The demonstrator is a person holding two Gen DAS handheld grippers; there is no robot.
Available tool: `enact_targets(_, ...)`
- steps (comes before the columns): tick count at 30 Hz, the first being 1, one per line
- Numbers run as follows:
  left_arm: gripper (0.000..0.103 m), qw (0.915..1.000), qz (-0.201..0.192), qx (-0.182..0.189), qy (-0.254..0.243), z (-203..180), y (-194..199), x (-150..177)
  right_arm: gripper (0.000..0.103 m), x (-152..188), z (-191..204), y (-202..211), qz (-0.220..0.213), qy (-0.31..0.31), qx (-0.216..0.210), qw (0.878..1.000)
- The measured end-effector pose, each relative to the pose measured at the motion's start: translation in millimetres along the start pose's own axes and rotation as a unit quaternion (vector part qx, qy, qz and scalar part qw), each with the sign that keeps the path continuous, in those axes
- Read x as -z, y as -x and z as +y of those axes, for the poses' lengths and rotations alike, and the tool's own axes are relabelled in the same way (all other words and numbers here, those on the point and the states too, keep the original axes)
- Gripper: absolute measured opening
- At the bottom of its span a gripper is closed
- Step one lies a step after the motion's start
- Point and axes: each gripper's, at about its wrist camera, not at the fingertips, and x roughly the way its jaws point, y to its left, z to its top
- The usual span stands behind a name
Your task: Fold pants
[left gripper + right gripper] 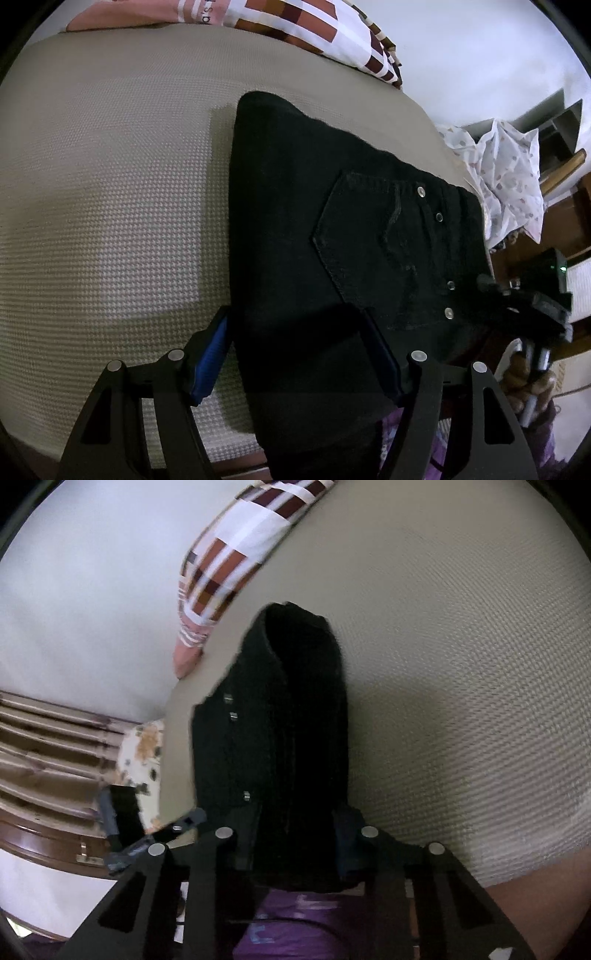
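Black denim pants [351,240], folded into a thick slab with a stitched back pocket and metal rivets, are laid on a beige waffle-weave bedspread [110,203]. A patchwork pillow [314,29] is seen at the far edge, crumpled dotted white cloth [506,173] beside the bed. The left gripper [299,354] is spread open astride the pants' near edge. The right gripper [295,845] is clamped on the folded end.

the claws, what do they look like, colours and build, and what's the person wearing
Both claws are matte black linkage frames with triangular cut-outs and round silver pivot pins. The left claw has bright blue ribbed pads inside its fingers; the right claw has darker blue ones. Purple clothing shows beneath.
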Motion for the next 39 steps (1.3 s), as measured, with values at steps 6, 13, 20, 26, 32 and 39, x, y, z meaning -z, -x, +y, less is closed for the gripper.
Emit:
enact_targets(6,0.070,0.9999,-0.007,-0.002,0.015,4.5,4.3,-5.3,0.028,3.2,-4.2,-3.6,-0.006,0.012,0.025,1.000)
enact_targets(13,0.070,0.9999,0.002,-0.013,-0.010,-6.4,-2.1,-1.9,0.043,6.6,-23.7,4.7,-0.002,-0.024,0.015,1.000)
enact_targets(20,0.070,1.0000,0.006,-0.004,0.003,1.5,-1.5,-2.9,0.038,9.2,-1.6,10.2,0.007,0.011,0.036,0.999)
enact_targets(26,0.070,1.0000,0.005,-0.004,0.008,3.0,1.0,-1.5,0.026,11.9,13.2,10.8,0.009,0.037,0.045,0.998)
enact_targets(32,0.070,0.9999,0.007,-0.001,0.014,4.1,-0.1,-1.8,0.039,15.8,-8.9,7.6,0.036,-0.006,0.020,0.999)
enact_targets(39,0.070,0.9999,0.008,-0.008,0.009,1.7,-3.0,-3.9,0.028,15.3,2.5,4.4,0.046,0.025,0.019,0.998)
